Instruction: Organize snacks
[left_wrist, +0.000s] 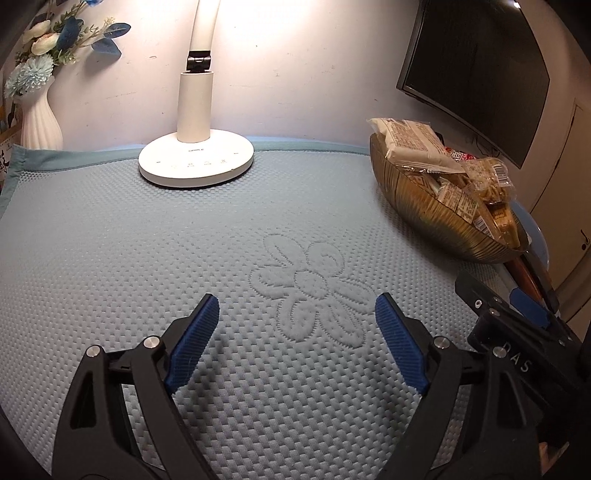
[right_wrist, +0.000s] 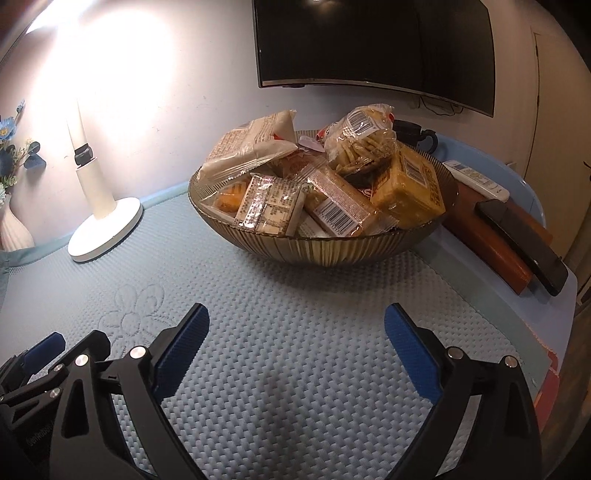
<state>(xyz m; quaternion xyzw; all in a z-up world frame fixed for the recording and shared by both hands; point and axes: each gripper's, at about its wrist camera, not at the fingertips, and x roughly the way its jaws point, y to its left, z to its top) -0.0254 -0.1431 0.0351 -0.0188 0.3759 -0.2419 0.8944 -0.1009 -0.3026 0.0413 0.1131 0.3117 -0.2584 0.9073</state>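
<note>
Ribbed amber glass bowl heaped with crinkly plastic-wrapped snack packets sits on blue textured mat, right-rear. Packets likely light, slippery; pinch a sealed edge. Left gripper and right gripper both spread apart, empty. White desk lamp, black phone nearby, nothing blocking.

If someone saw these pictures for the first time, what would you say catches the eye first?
Most striking is the ribbed amber glass bowl, heaped with wrapped snack packets, standing on the pale blue textured mat ahead of the open right gripper. Next is the lit white desk lamp by the back wall, beyond the open left gripper.
</note>
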